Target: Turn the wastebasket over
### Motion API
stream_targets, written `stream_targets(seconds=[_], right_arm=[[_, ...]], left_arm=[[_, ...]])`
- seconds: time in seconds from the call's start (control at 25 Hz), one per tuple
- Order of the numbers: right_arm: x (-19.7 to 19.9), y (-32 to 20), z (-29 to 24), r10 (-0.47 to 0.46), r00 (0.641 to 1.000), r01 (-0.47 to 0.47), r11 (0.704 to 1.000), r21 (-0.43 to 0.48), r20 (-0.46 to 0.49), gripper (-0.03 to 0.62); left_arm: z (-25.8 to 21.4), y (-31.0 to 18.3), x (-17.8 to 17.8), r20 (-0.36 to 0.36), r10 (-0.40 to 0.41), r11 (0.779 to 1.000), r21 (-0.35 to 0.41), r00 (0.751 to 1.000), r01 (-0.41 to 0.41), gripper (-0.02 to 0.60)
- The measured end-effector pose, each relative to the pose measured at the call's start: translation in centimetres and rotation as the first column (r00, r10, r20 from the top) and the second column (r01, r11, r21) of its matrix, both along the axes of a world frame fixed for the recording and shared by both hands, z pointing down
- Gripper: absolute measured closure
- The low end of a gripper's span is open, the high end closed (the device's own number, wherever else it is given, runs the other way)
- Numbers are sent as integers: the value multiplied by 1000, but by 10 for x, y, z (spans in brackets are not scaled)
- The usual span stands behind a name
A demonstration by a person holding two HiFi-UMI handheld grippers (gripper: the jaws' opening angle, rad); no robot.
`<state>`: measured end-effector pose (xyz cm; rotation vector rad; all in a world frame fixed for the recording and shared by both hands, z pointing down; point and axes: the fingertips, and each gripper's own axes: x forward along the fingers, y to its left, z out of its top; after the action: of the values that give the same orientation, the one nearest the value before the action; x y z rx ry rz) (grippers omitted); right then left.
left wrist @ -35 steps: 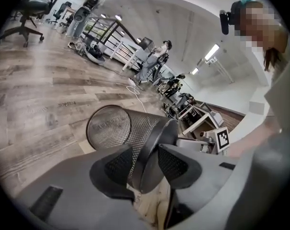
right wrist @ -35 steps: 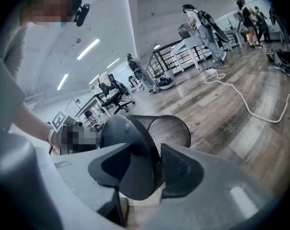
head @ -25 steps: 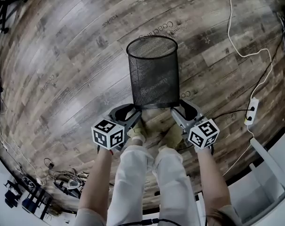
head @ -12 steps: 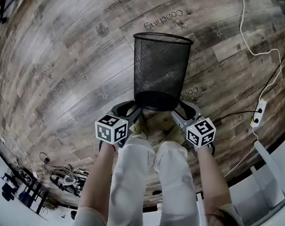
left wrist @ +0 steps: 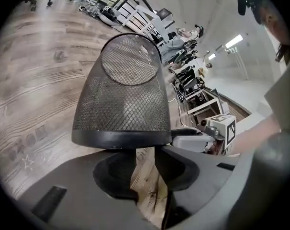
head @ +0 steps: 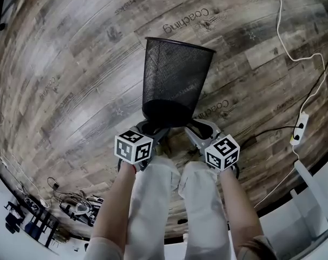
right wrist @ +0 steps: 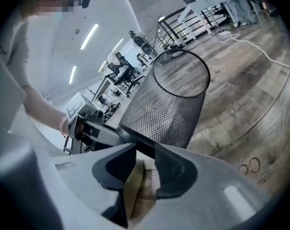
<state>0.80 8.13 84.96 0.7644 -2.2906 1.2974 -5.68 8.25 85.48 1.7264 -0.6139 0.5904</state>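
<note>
- Head view showed the black mesh wastebasket (head: 175,80) standing rim-up on the plank floor (head: 83,80), directly ahead of the person's legs (head: 175,210); whether its base sat quite flat I could not tell
- the left gripper (head: 152,129) and the right gripper (head: 196,128) flanked the wastebasket's base, one at each side, tips up against it
- in both gripper views the jaws had just been closing and stood at a narrow slit; the solid base band (left wrist: 121,138) lay across their tips, not between the pads, so neither tong looked to have a hold on the wastebasket yet
- to do this step well, I judged, the two sets of tips needed to seat at matching height on opposite sides of the band, on solid metal rather than mesh, which would likely flex and slip; pressure wanted to be even, or the light wastebasket might twist out
- the turn probably wanted to carry the rim (head: 180,43) away from the legs, base rising up and over; the legs stood just behind the base and left no room on that side
- beyond the rim and to the wastebasket's left the floor lay open; to its right, well apart, ran a white cable (head: 280,26) and a power strip (head: 298,130), likely to matter only if the wastebasket rolled
- a tangle of cables (head: 72,207) lay well behind and left of the wastebasket, out of the likely path
</note>
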Motion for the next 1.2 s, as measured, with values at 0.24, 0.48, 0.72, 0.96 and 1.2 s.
stream_targets(seconds=[0.24,0.48,0.72,0.96,1.2], right_arm=[[22,-31,-26,35,999,-35,999,10,33,444],[49,-150,-66,85,996,-86,986,144,12,414],[13,-247,-78,-107,989,128,964,234,-102,367],[-29,-252,-60,-431,885,450,889,84,-173,349],[-27,-251,-57,-516,844,521,854,-4,-149,396]], left_arm=[[-21,2,-14,-51,32,993,-110,998,-37,466],[-37,-1,-45,-1,96,968,-233,995,-93,466],[-58,-89,-58,25,-45,999,-28,999,46,466],[-64,-109,-51,-43,-116,993,-5,992,116,466],[-58,-93,-54,-50,-81,996,-33,995,79,466]])
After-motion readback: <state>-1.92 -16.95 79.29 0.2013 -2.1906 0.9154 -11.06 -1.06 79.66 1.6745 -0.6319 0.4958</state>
